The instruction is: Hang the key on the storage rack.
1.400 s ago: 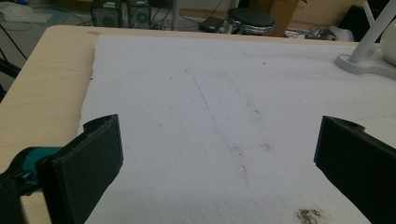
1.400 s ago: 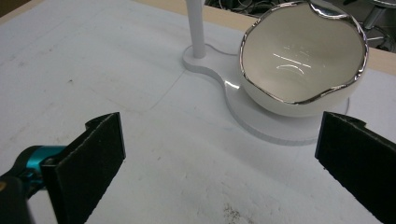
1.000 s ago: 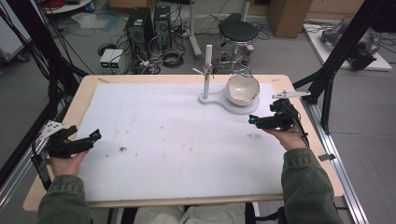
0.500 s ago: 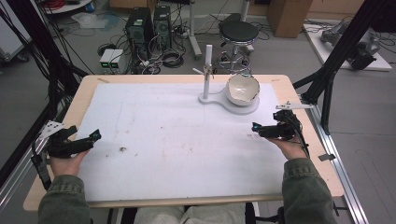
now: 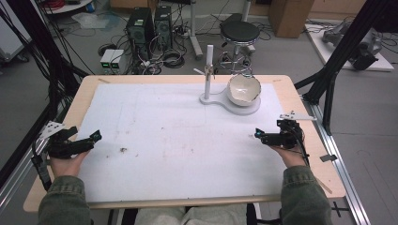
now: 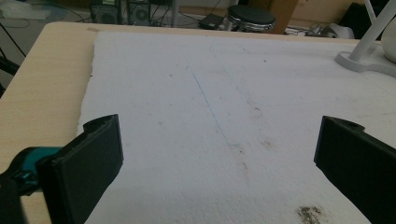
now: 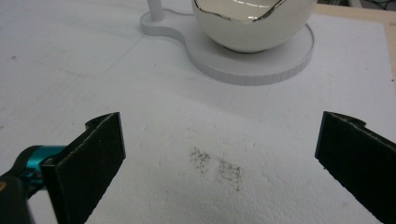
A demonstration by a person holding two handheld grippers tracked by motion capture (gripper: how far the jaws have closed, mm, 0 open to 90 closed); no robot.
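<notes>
Table [image 5: 300,101]: pale wooden top, rounded corners, nearly covered by the mat.

White mat [image 5: 178,136]: rough foam sheet over most of the table, marked with faint brown stains and a thin blue line [image 6: 212,112]; one dark speck patch [image 5: 123,150] lies toward 8 o'clock from the mat's middle.

White stand [image 5: 230,101]: flat figure-eight base at 1 o'clock on the mat, with an upright post [image 5: 208,70] on its smaller lobe.

Bowl [image 5: 244,89]: cream, egg-shaped, jagged gold-edged rim, seated on the stand's larger lobe, just right of the post.

Left gripper [image 5: 96,137]: held at 9 o'clock on the mat's edge, jaws wide apart, gripping nothing, well apart from the stand.

Right gripper [image 5: 258,135]: held at 3 o'clock, jaws wide apart and bare, pointing inward; the bowl sits at 12 o'clock ahead of it in the right gripper view, with a grey smudge [image 7: 217,168] between.
</notes>
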